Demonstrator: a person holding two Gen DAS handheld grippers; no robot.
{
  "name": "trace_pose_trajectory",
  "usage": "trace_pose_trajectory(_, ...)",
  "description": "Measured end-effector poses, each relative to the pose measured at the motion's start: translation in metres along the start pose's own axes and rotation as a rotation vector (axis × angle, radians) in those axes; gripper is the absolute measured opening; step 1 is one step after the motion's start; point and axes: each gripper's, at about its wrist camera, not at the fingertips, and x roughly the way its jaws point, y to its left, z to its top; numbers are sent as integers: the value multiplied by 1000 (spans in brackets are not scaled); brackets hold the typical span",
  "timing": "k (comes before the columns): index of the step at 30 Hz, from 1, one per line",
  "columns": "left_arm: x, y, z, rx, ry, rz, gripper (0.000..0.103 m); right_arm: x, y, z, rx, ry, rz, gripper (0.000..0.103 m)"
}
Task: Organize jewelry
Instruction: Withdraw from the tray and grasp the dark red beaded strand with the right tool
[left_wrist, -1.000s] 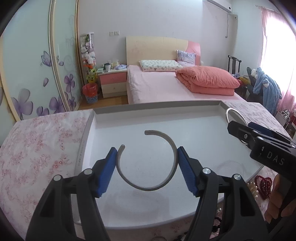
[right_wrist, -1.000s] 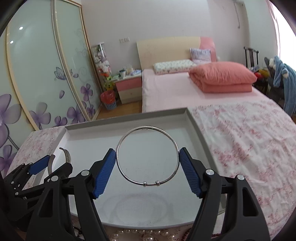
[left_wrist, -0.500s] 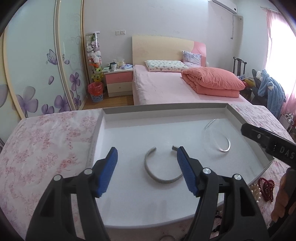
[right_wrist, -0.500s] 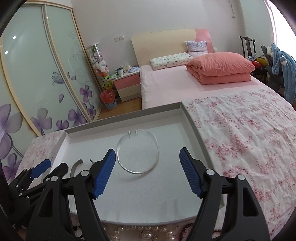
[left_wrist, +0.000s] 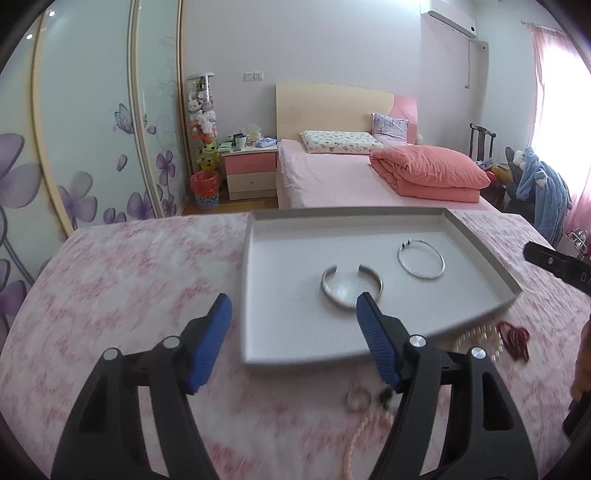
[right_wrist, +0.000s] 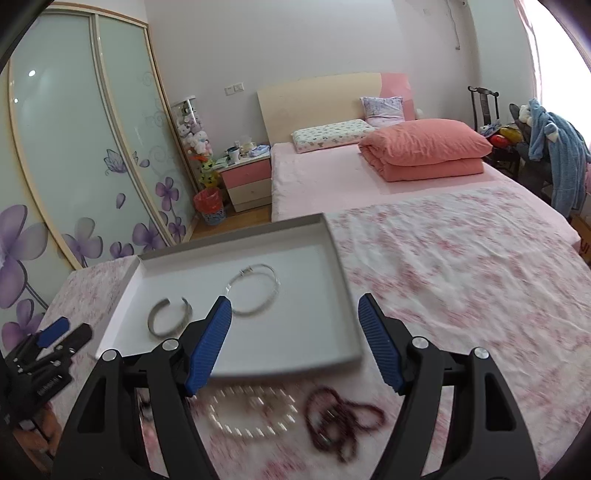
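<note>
Two bracelets laid in a grey tray (left_wrist: 255, 295) on a floral cloth.

An open cuff bangle (left_wrist: 351, 286) and a thin closed bangle (left_wrist: 421, 263) are seen side by side, apart, inside the tray. A pearl strand (right_wrist: 255, 413) and dark red beads (right_wrist: 340, 417) are left on the pink-flowered tablecloth (right_wrist: 461, 280) by the tray's near edge. The left gripper (left_wrist: 293, 341) is seen widening, empty; the right gripper (right_wrist: 295, 339) is held wide, empty. A pink bed (right_wrist: 332, 173) is visible behind.

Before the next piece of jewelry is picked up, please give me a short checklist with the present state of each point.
1. Left gripper empty, jaws opening: ok.
2. Right gripper open, empty: ok.
3. Open silver cuff bracelet lies flat inside shallow grey tray: ok.
4. Thin silver bangle in tray, apart from cuff: ok.
5. White pearl strand and dark red bead string in tray: not ok, on the cloth.
6. Strands untangled: cannot tell, blurred.
</note>
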Motion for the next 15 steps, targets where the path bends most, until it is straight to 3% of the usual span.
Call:
trace_pose_trajectory(5, -19, 12, -25, -9, 35, 3, 72, -11, -25, -25, -13, 60, -51, 70)
trace_pose_trajectory(8, -25, 17, -41, -12, 68, -8, 72, -8, -36, -41, -38, 116, -72, 64)
trace_pose_trajectory(10, -26, 19, -49, -10, 91, -14, 72, -1, -37, -48, -42, 151, -66, 57)
trace_pose_trajectory(15, -28, 14, -63, 8, 121, -51, 72, 17, -24, -57, -106, 194, -72, 55)
